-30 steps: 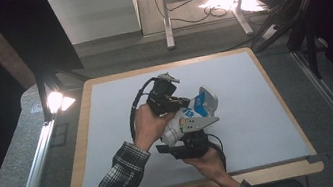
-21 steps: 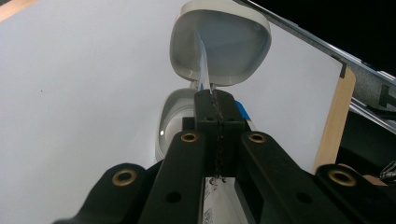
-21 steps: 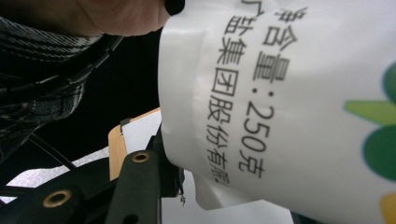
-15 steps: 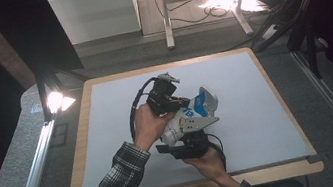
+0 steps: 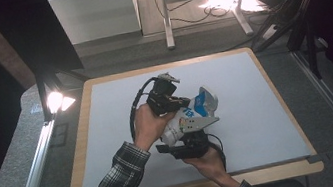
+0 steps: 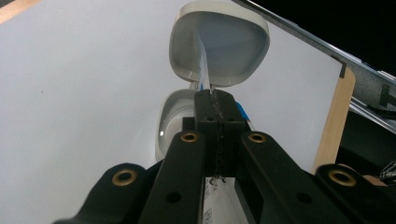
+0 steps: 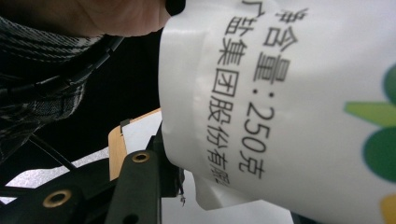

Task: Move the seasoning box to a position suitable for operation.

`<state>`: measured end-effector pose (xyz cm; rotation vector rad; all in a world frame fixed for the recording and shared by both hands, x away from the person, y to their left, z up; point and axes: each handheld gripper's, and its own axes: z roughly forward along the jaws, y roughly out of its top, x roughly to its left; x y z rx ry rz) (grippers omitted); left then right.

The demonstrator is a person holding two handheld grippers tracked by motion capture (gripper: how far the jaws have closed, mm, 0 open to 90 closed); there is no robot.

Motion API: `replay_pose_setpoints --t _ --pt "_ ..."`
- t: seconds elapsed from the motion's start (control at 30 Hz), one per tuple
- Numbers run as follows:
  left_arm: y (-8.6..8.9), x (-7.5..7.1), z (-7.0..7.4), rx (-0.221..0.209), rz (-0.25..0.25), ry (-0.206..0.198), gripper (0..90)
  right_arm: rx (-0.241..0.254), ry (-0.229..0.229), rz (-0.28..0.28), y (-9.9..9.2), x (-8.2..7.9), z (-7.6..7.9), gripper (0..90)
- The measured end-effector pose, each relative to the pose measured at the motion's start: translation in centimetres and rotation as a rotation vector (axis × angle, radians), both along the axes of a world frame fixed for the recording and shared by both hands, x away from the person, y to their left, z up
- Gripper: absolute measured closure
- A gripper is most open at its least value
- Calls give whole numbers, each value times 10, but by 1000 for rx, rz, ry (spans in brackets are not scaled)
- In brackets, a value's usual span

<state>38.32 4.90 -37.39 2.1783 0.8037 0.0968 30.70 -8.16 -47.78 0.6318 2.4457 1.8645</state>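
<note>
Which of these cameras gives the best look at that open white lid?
The left gripper view: the open white lid faces the camera, its hollow inside plain, above the shut jaws of the left gripper. In the high view the lid is small and seen at an angle. The right gripper view shows the printed white bag instead.

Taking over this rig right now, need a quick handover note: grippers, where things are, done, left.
Left gripper: shut on the thin edge of the white printed plastic pouch.
Right gripper: holds the pouch's lower end from below, above the white table mat.
White oval plastic container sits on the mat under the pouch, its hinged lid open.
Done: lid open, pouch positioned over it.
Left: probably emptying the pouch into the container, then closing the lid.
</note>
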Motion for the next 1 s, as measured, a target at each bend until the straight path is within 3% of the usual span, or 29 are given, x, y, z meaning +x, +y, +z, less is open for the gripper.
replay_pose_setpoints --t 0.53,1.0 --pt "1 0 -1 1 0 -3 900 -3 1 4 0 1 -1 587" --pt "4 1 -6 -26 -8 -8 900 -15 -2 4 0 3 -5 580"
